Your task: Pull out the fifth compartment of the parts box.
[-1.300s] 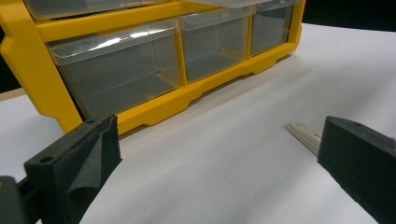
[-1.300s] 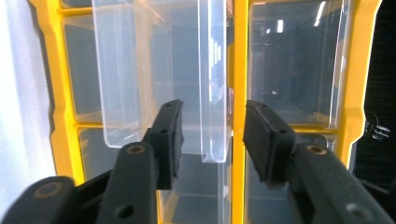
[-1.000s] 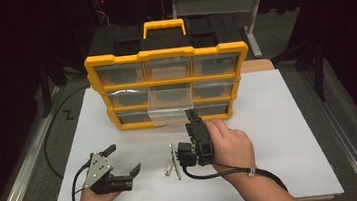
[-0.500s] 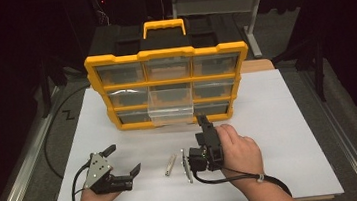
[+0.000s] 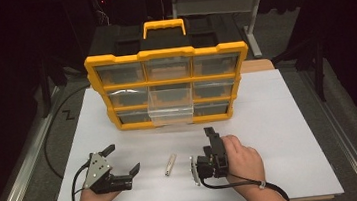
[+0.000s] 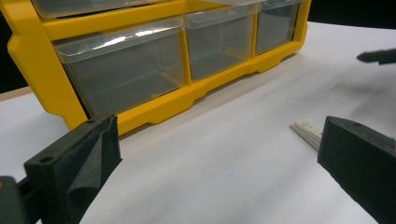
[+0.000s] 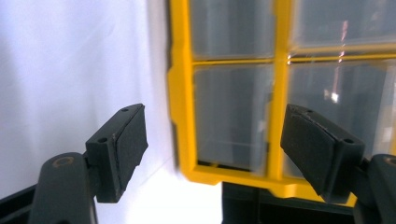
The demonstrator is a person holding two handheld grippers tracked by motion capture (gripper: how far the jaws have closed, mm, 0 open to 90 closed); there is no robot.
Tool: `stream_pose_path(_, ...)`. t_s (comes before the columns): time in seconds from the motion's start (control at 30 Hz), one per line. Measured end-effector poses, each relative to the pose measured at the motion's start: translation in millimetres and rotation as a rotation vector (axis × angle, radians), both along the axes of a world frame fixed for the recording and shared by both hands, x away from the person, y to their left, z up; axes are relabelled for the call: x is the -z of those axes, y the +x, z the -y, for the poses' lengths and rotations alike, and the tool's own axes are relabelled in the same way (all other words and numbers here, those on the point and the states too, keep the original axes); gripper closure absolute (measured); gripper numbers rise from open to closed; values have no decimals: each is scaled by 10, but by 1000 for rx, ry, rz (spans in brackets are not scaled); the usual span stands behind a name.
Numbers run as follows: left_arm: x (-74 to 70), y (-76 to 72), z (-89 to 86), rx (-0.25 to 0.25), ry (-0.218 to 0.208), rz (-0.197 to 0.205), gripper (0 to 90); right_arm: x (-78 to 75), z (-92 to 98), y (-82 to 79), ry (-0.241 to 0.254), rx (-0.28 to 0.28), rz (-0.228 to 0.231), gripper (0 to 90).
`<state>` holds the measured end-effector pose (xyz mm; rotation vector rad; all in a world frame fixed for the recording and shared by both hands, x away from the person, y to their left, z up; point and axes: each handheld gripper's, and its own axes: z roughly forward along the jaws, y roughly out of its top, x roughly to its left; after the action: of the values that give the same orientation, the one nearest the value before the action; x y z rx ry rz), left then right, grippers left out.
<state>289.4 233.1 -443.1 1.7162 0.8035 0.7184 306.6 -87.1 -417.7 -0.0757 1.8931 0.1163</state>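
Small metal piece (image 5: 170, 164) lies between both grippers' jaws.

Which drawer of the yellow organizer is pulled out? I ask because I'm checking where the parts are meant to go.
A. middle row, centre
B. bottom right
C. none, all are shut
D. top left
A: in the high view the clear centre drawer of the middle row juts forward from the yellow organizer, hanging out over the bottom row, while the other drawers sit flush in the frame.
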Motion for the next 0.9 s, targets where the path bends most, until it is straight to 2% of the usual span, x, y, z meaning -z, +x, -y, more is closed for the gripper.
stream_pose_path(0.27, 7, 11, 2, -11, 9, 1, 2, 233, 108, 49, -3, 34, -33, 233)
stream_pose_path(0.47, 5, 5, 7, -17, 10, 3, 2, 295, 192, 90, -2, 56, -48, 214)
stream_pose_path(0.5, 8, 6, 14, -15, 11, 1, 2, 308, 213, 94, 5, 56, -40, 199)
stream_pose_path(0.63, 14, 6, 32, -15, 20, 3, 2, 328, 264, 78, -1, 50, -53, 159)
stream_pose_path(0.7, 17, 16, 32, -17, 15, -8, 2, 324, 283, 63, 10, 51, -62, 135)
stream_pose_path(0.8, 18, 24, 30, -20, 17, -14, 2, 302, 300, 70, 27, 49, -44, 48)
stream_pose_path(0.83, 18, 25, 27, -21, 15, -14, 2, 302, 305, 73, 38, 58, -50, 21)
stream_pose_path(0.87, 17, 24, 26, -20, 15, -14, 2, 310, 313, 80, 51, 65, -63, 7)
stream_pose_path(0.9, 18, 23, 25, -20, 17, -12, 2, 307, 317, 87, 45, 50, -48, 7)
